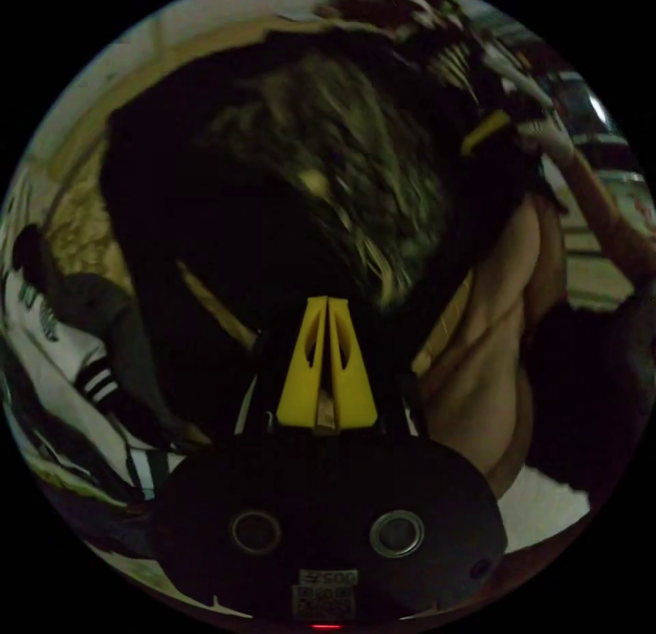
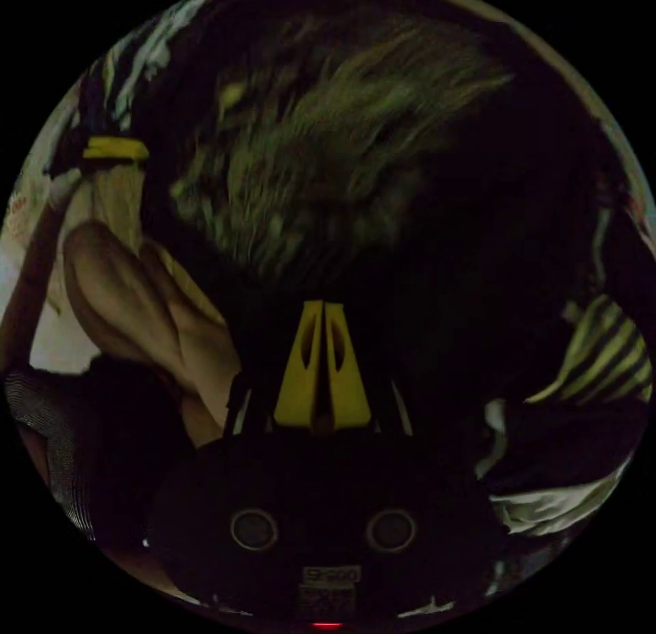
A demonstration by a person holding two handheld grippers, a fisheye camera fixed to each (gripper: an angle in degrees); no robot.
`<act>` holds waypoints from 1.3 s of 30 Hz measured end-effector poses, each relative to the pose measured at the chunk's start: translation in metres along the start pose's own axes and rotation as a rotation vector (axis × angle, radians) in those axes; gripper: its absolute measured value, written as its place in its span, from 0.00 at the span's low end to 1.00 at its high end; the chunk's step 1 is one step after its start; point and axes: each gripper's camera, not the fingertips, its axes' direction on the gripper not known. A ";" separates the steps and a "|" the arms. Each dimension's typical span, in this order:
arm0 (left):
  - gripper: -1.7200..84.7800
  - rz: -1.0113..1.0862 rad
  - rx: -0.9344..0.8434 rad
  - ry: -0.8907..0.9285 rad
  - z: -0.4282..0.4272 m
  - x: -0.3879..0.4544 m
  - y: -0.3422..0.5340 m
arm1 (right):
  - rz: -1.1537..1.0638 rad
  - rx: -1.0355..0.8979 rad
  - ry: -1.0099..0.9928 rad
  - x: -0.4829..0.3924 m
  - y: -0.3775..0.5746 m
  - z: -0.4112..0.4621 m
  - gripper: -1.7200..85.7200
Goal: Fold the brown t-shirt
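Your left gripper (image 1: 326, 305) has its yellow jaws pressed together on the dark t-shirt (image 1: 225, 203), which hangs spread just beyond the tips. Your right gripper (image 2: 323, 307) is likewise clamped on the same shirt, its streaky print (image 2: 321, 156) just ahead

You can read no text here: the label (image 1: 326, 591) on your left gripper housing and the label (image 2: 329, 588) on the right are too dim and blurred.
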 end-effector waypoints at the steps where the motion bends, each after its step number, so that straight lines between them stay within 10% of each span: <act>1: 0.01 -0.089 0.054 -0.039 -0.009 -0.020 -0.009 | 0.030 0.101 0.027 0.009 -0.012 -0.016 0.00; 19: 0.01 -0.529 0.197 -0.216 -0.069 -0.173 -0.039 | 0.211 0.253 0.158 0.077 -0.077 -0.067 0.00; 39: 0.01 -0.206 0.326 -0.188 -0.146 -0.082 -0.019 | 0.223 0.489 0.020 0.104 -0.005 -0.137 0.01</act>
